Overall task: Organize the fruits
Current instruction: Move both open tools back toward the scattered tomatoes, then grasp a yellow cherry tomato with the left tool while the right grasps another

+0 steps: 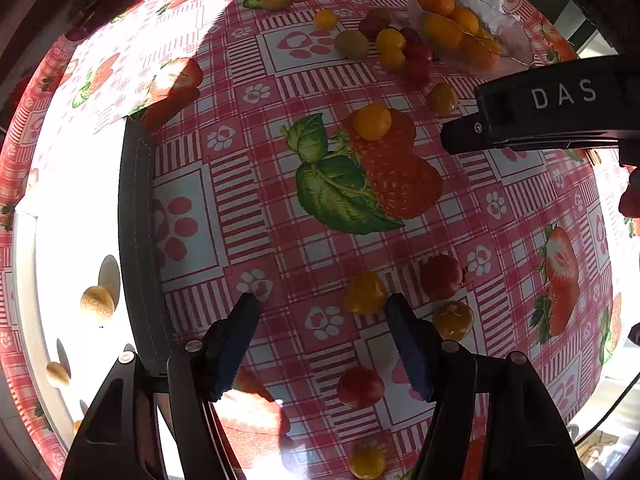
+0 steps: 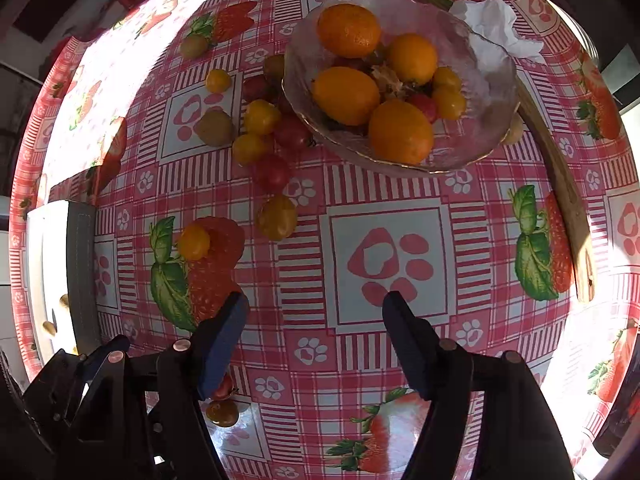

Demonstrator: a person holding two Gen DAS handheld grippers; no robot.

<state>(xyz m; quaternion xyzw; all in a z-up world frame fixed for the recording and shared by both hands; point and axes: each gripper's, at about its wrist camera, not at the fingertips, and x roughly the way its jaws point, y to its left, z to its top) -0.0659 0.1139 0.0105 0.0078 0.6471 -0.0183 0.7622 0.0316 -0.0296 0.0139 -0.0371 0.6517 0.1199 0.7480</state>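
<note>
A glass bowl (image 2: pixel 492 92) holds oranges (image 2: pixel 348 30) and small tomatoes; it also shows far right in the left wrist view (image 1: pixel 516 40). Yellow and red cherry tomatoes lie loose on the strawberry tablecloth, in a cluster left of the bowl (image 2: pixel 262 118). My left gripper (image 1: pixel 320 312) is open and empty above the cloth, with a yellow tomato (image 1: pixel 365 293) just beyond its right finger and a red one (image 1: pixel 440 277) beside it. My right gripper (image 2: pixel 314 308) is open and empty over a paw-print square; its body shows in the left wrist view (image 1: pixel 540 112).
A white tray (image 1: pixel 76 240) with a dark rim holds small pale balls at the left. A wooden board (image 2: pixel 560 168) and crumpled paper (image 2: pixel 496 24) lie behind the bowl. More tomatoes lie under my left gripper (image 1: pixel 360 386).
</note>
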